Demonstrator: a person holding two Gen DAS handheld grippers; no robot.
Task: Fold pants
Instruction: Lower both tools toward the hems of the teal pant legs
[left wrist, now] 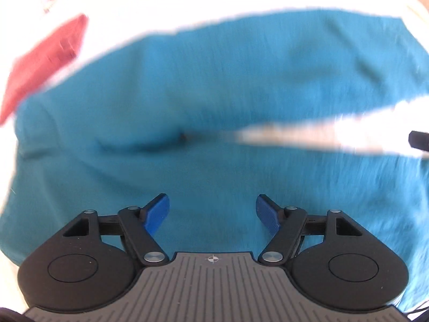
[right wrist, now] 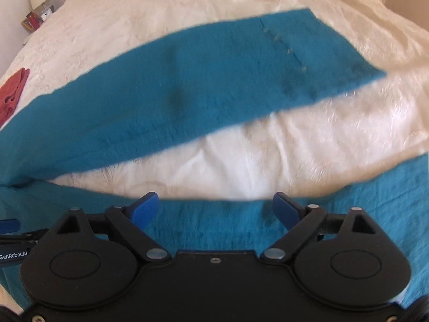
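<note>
Across the white quilted bed (right wrist: 241, 155) we find the teal woven-cotton pants (right wrist: 187, 75) spread flat, legs splayed apart with a wedge of bedcover between them. Our left tongs (left wrist: 211, 212) hover over the seat of the pants near the crotch, blue pads spread wide, holding nothing. Our right tongs (right wrist: 214, 209) hang over the nearer leg, at its inner edge, likewise spread wide and empty. A crumpled red cloth (right wrist: 12, 94) lies on the bed beyond the waist end of the pants, apart from them.

We judge the fold not yet begun: this is the approach before the first grasp. The next move likely calls for pinching one leg along its edge and carrying it over onto the other, seams matched.

Legible writing: "GenRobot.AI" on the left tongs' body, seen at the left edge of the right wrist view. Motion blur obscures finer detail.
</note>
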